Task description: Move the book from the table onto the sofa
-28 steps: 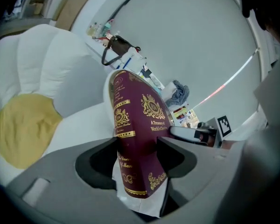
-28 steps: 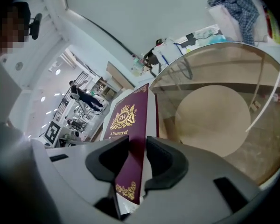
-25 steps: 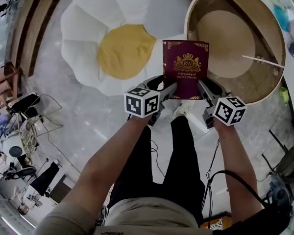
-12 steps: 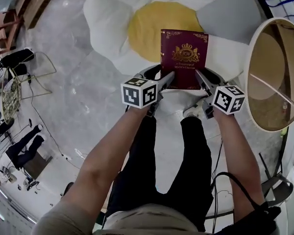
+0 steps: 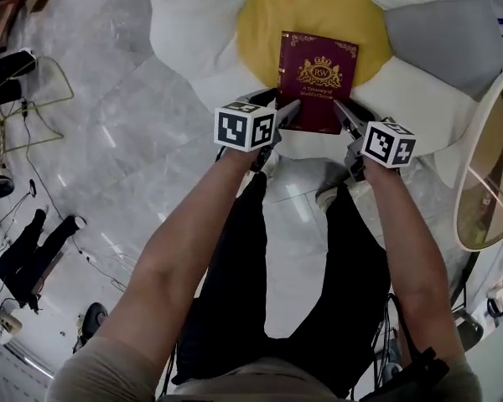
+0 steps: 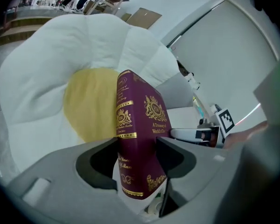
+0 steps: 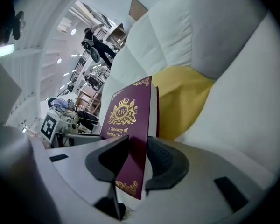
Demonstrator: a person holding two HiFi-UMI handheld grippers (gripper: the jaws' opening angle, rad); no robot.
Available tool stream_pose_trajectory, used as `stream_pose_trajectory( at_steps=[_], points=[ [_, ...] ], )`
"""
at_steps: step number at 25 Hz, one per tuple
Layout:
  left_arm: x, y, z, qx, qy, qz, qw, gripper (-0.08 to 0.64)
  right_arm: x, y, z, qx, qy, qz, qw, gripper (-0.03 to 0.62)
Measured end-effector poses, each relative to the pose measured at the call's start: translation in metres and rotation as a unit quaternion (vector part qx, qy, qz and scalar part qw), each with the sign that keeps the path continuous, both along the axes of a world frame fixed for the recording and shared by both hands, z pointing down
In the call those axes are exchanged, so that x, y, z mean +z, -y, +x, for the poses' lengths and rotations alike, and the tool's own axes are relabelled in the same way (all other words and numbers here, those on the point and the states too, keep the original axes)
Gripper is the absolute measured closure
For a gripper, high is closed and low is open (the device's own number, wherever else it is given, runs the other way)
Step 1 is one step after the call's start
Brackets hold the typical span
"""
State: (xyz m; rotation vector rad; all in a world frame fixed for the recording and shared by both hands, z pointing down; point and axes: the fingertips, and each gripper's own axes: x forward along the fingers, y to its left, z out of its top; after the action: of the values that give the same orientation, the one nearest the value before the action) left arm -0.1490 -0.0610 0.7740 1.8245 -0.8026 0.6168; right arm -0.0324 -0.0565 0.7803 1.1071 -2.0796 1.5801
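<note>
While left gripper point(image 6: 137, 146) and right gripper point(image 7: 135, 148) clench the book point(image 5: 317, 78), it hangs above the sofa point(image 5: 193, 23).

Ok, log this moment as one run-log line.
left gripper: shut on book, left edge | right gripper: shut on book, right edge | book: over sofa yellow centre | release: not yet

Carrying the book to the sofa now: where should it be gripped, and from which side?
Its near bottom edge, from the person's side, one gripper per corner. The book is thin, flat and stiff, so jaws close across its thickness: left gripper on the spine corner, right gripper on the page-edge corner, as now over the sofa.
</note>
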Motion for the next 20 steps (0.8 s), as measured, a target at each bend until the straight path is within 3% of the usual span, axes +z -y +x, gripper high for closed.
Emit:
stream_pose_trajectory(
  at_steps=[4, 10, 15, 20],
  points=[
    [0.031, -0.002, 0.004, -0.008, -0.014, -0.02, 0.9997, 0.301, 0.026, -0.001, 0.004, 0.003, -0.008, -0.013, 1.0, 0.458],
    [0.038, -0.002, 0.006, -0.002, -0.022, -0.019, 0.9996, 0.301, 0.029, -0.002, 0.005, -0.009, -0.014, -0.02, 1.0, 0.442],
    [0.027, -0.001, -0.003, 0.012, 0.002, -0.021, 0.9997, 0.301, 0.019, 0.0, 0.014, 0.014, -0.029, -0.034, 0.999, 0.439],
    [-0.017, -0.007, -0.015, 0.034, 0.02, -0.018, 0.9991, 0.301, -0.021, -0.018, 0.03, 0.02, -0.054, -0.037, 0.998, 0.454]
  ],
)
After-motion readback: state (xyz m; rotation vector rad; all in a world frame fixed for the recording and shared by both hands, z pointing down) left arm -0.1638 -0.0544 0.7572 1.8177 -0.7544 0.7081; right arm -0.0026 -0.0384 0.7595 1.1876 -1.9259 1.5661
